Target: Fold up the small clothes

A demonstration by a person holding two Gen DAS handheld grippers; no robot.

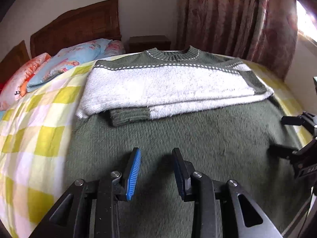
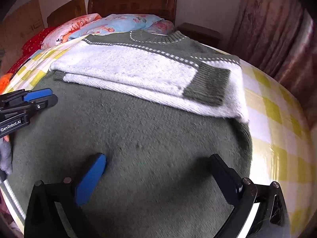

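Left gripper (image 1: pixel 155 154) hovers over the green sweater (image 1: pixel 178 138), jaws a little apart, nothing between them. Right gripper (image 2: pixel 158 160) hangs over the same knit, jaws spread wide and empty. The sweater lies flat on the checked bedsheet (image 1: pixel 39 123), both white sleeves (image 2: pixel 122 67) folded across its chest. Far left sit floral pillows (image 1: pixel 69 59), with the wooden headboard (image 1: pixel 79 27) behind and a curtain (image 1: pixel 237 19) far right.

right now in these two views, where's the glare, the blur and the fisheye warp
Left wrist view: blown-out glare from the window at top right; checked sheet smeared at the left edge; left gripper sharp. Right wrist view: no glare, even light; sweater and right gripper softly blurred; bed edge bowed by the fisheye, dark corners in both views.
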